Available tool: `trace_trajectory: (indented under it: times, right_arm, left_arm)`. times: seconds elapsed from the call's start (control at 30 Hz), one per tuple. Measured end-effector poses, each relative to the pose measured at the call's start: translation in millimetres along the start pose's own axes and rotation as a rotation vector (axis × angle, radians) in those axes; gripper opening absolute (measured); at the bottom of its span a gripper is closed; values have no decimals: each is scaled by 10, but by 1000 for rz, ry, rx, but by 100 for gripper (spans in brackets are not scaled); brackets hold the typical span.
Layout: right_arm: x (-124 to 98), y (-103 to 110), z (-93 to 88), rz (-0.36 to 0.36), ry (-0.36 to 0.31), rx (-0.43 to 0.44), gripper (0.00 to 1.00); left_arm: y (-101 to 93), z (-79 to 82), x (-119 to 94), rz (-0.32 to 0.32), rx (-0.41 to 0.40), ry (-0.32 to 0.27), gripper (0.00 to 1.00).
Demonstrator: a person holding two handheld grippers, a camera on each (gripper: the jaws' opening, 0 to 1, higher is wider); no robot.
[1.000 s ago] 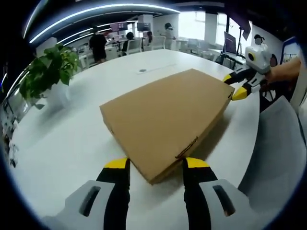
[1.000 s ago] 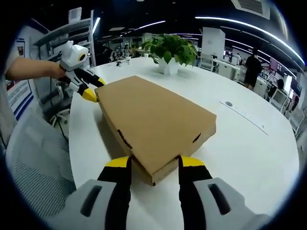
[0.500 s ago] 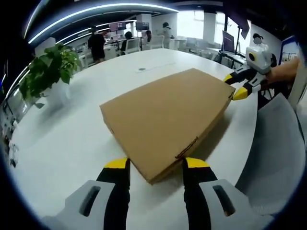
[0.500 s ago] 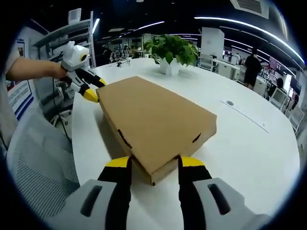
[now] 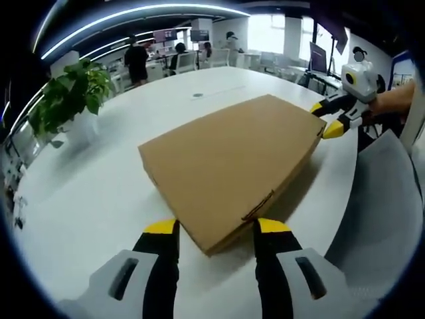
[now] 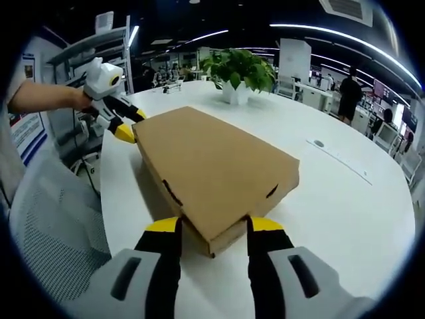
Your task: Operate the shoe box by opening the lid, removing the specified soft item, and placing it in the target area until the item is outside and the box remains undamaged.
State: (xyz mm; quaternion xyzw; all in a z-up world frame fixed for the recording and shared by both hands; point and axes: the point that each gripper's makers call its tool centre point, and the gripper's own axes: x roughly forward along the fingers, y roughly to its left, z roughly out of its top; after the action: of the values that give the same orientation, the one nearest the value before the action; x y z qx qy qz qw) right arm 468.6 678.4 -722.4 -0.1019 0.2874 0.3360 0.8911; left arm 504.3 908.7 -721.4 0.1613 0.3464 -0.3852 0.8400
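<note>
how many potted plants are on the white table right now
1. The potted plant stands on the white table beyond the closed shoe box, at the far edge in the right gripper view; others could be hidden outside the views.

Each camera sits low and close at one corner of the closed shoe box [image 5: 229,175], looking along it toward the opposite corner. The two views face each other across the white table [image 6: 345,199]. They share the box lid, and each catches the other gripper at the far corner.
</note>
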Motion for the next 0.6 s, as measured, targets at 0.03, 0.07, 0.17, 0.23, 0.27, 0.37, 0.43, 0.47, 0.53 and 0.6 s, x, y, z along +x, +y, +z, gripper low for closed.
trace_trajectory:
  times: [0.03,0.07,0.17,0.23,0.27,0.37,0.43,0.47,0.53,0.6]
  right_arm:
    - [0,0,2,0,-1,0,36]
    - [-1,0,3,0,-1,-1,36]
    - [-5,8,7,2,-2,-5,37]
    - [-8,13,9,2,-4,-6,38]
    - [-12,22,15,5,-6,-3,38]
    - [-15,34,20,8,-9,-4,40]
    - [-22,43,28,11,-12,-3,41]
    - [-25,44,32,12,-14,-1,41]
    - [-39,44,48,11,-19,-1,41]
    - [-48,44,65,11,-24,0,41]
  left_arm:
    - [-2,7,1,0,-9,-3,45]
    - [-10,15,0,-2,-26,-6,46]
    - [-36,21,-5,-12,-25,-7,49]
    - [-61,17,-2,-21,-16,-2,52]
    - [-68,17,-3,-24,-15,0,54]
    - [-91,15,-7,-35,-9,4,58]
    - [-95,20,-12,-36,-12,3,59]
    - [-94,23,-15,-35,-14,1,59]
    - [-96,30,-24,-35,-16,-3,60]
    - [-101,44,-44,-35,-13,-6,60]
